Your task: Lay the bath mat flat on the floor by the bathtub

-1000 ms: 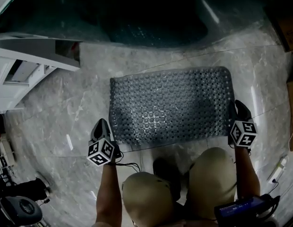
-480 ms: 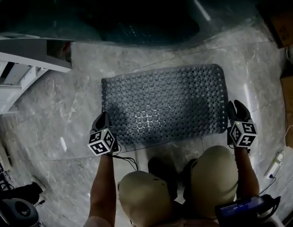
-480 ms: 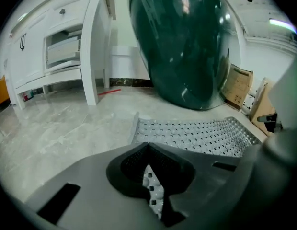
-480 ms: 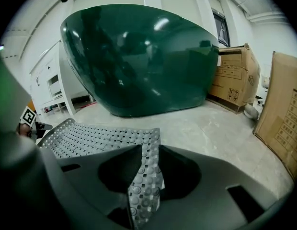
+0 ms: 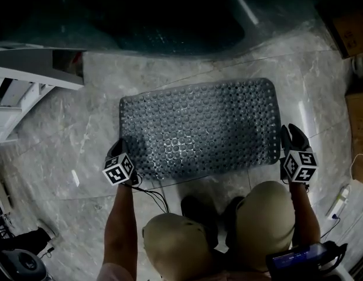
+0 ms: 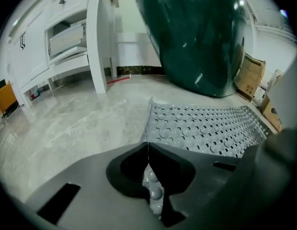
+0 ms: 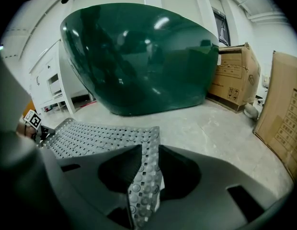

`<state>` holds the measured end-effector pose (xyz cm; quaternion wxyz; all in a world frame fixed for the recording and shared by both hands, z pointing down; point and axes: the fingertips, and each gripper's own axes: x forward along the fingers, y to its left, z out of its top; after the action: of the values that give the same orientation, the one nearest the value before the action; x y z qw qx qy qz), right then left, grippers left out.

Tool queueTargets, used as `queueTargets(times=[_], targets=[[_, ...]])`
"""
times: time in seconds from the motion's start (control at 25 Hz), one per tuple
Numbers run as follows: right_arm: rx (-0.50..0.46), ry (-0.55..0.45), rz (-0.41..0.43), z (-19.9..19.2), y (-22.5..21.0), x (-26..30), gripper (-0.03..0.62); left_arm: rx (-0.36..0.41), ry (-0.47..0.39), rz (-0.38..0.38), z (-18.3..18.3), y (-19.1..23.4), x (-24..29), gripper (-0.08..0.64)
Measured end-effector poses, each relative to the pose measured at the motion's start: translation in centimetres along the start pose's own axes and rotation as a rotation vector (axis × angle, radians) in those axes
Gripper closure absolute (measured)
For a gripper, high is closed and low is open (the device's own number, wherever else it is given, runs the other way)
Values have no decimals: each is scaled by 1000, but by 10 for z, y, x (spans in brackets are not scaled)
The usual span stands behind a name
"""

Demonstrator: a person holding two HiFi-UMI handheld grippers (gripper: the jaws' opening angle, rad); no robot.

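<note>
Brought the left gripper (image 5: pixel 122 147) down and a bit left since a second ago. Pinching the near left corner of the bath mat (image 5: pixel 199 127) tight. Pinching the near right corner with the right gripper (image 5: pixel 286 137) too. Spread nearly flat on the grey floor (image 5: pixel 82 119), just beside the green bathtub (image 5: pixel 170 16).

loc: bathroom | evid: green bathtub (image 7: pixel 139 56), marble-look floor (image 5: pixel 76 127), white cabinets (image 6: pixel 62 37) | cardboard boxes (image 7: pixel 234 75) nr wall
</note>
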<state>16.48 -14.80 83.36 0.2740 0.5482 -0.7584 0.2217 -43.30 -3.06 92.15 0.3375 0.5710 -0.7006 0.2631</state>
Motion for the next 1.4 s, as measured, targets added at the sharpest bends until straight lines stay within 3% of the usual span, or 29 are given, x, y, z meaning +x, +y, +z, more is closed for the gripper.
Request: queueTargets(times=[0.4,0.72,0.88,1.08,1.28,1.4], targets=[[8,8,17,-1,2,4,477,11,80,22,-25,8,15,532],[14,13,38,-4,5,8,477,13,72,21,-23,4,11,532],[20,7,52,-1,10,9,477,31,-13,44,3,-4,-7,532],[-22,-31,122,25,32,17,477,51,-189,22,65,-39,-40,532],[-105,-154,306,93,101,21,477,97,-357,-44,135,-81,-76,532],[-229,-254,470,136,163,11,477,124,-463,-96,173,-109,-100,532]])
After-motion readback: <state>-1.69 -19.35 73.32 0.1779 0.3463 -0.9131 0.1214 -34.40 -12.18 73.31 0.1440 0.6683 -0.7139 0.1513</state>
